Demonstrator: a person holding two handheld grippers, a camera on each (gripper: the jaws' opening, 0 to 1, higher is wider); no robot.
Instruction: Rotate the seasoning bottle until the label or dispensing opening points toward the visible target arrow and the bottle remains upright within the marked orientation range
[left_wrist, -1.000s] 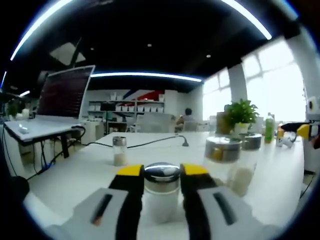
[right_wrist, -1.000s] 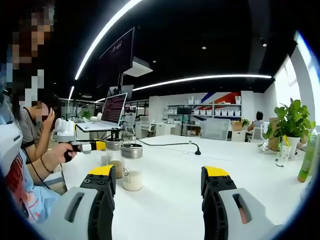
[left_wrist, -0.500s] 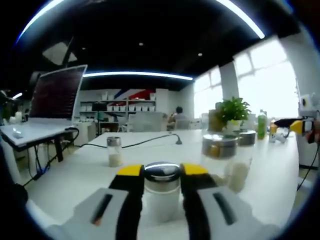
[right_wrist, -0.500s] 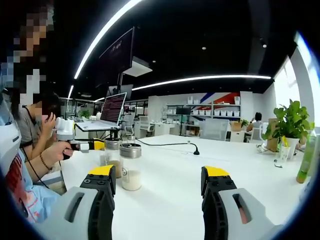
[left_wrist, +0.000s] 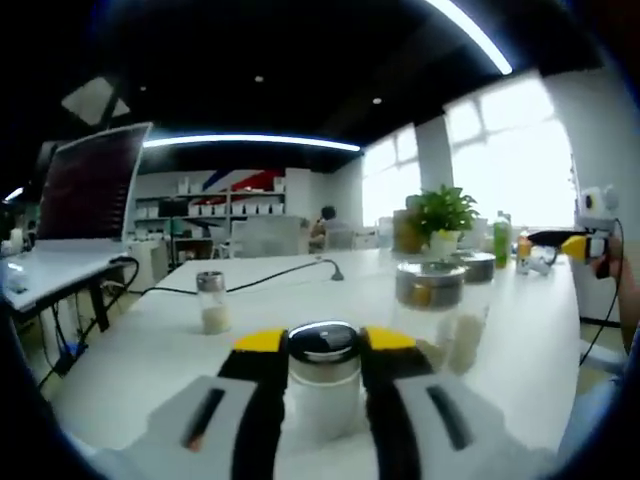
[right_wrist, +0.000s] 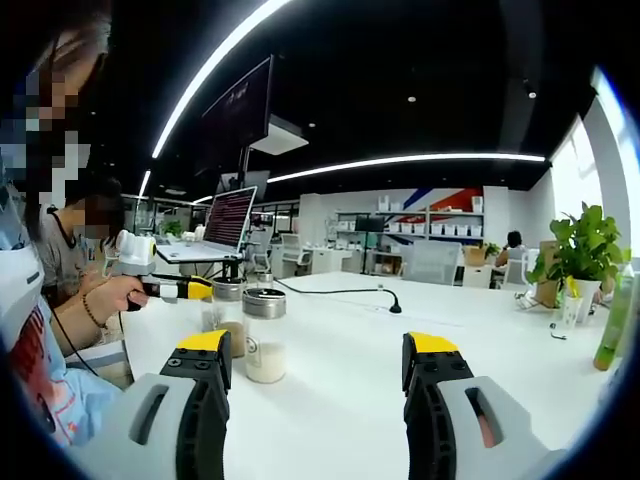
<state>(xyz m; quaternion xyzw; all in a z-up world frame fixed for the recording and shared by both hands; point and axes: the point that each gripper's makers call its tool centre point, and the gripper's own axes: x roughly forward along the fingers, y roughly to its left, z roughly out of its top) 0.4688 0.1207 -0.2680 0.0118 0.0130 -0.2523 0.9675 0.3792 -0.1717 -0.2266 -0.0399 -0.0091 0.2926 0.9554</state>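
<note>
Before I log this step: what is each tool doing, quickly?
Left tool: closed on the seasoning bottle, jaws against both its sides.
Right tool: open, nothing between its jaws, over the white table.

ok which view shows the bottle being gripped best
The left gripper view: the bottle sits close and centred between that gripper's jaws. In the right gripper view that gripper is small and far at the left, its bottle hard to pick out.

A long light strip (right_wrist: 400, 160) is glowing across the dark ceiling (right_wrist: 420, 70) of an open office. Bright windows (left_wrist: 500, 160) are lighting the white worktop (right_wrist: 340, 390), and shelves (right_wrist: 425, 222) are standing along the far wall beside a potted plant (right_wrist: 585, 245).
</note>
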